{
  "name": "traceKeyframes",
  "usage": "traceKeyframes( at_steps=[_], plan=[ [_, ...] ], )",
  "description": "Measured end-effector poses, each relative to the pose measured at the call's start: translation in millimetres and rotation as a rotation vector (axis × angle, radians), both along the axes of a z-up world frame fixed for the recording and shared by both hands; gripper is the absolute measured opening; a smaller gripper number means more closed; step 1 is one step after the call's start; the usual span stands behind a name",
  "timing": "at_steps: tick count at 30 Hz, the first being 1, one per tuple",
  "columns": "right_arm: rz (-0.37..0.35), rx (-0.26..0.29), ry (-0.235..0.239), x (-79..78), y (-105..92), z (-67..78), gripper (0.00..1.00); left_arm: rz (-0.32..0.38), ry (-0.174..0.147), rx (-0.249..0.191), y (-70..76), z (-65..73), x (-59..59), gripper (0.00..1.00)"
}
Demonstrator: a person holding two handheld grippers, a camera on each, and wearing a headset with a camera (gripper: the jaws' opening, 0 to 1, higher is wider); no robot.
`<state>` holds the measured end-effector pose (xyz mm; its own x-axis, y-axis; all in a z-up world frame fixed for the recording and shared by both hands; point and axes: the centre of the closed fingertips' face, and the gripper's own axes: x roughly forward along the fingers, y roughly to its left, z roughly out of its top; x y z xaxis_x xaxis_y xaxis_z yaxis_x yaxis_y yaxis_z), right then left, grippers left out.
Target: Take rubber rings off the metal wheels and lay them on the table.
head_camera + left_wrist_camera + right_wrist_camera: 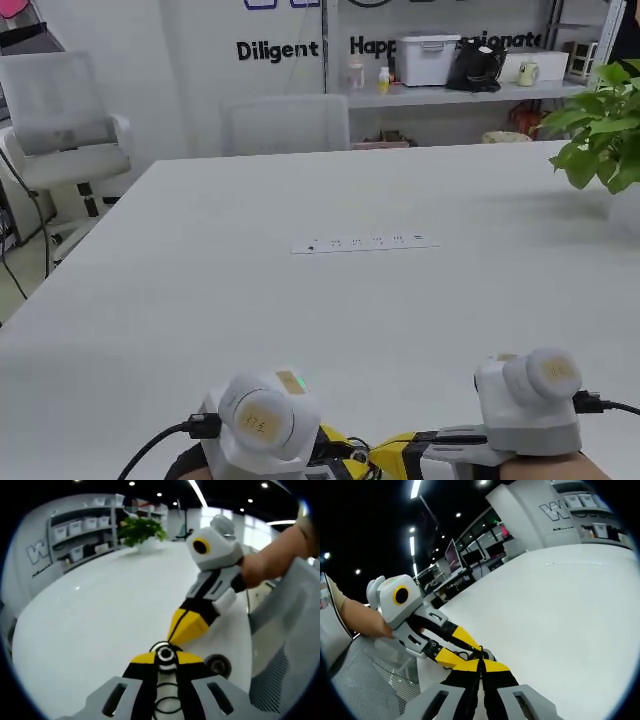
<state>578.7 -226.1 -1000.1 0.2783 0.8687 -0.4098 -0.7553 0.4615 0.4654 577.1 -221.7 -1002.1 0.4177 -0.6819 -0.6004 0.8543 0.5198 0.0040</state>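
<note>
Meeting tip to tip: left hand-held gripper (466, 652) clamps the wheel (165, 654); right hand-held gripper (176, 636), jaws together, touches it head-on.

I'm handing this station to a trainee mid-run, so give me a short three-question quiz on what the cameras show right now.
1. True or false: a green leafy plant stands on the white table.
2. Multiple choice: the left hand-held gripper grips A) a small round metal wheel, B) a white mug, C) a black cable.
3. Short answer: what are the closed yellow tips of the right hand-held gripper aimed at?
Key: 1 true; 2 A; 3 the wheel held in the left hand-held gripper.
</note>
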Motion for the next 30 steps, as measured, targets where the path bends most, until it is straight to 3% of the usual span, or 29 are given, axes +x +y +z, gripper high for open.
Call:
traceKeyframes(
  at_steps=[8,22,30],
  plan=[
    [-0.004,0.022,0.000,0.3,1.3,7.2,0.00,-0.044,-0.001,0.002,1.1,8.1,-5.2,0.19],
    [-0.004,0.055,-0.001,-3.5,-0.4,19.7,0.00,-0.084,-0.020,-0.050,14.0,34.3,-22.6,0.29],
    [0.021,0.064,0.002,-7.6,4.6,27.1,0.00,-0.087,-0.013,-0.083,24.6,46.8,-33.7,0.38]
  ],
)
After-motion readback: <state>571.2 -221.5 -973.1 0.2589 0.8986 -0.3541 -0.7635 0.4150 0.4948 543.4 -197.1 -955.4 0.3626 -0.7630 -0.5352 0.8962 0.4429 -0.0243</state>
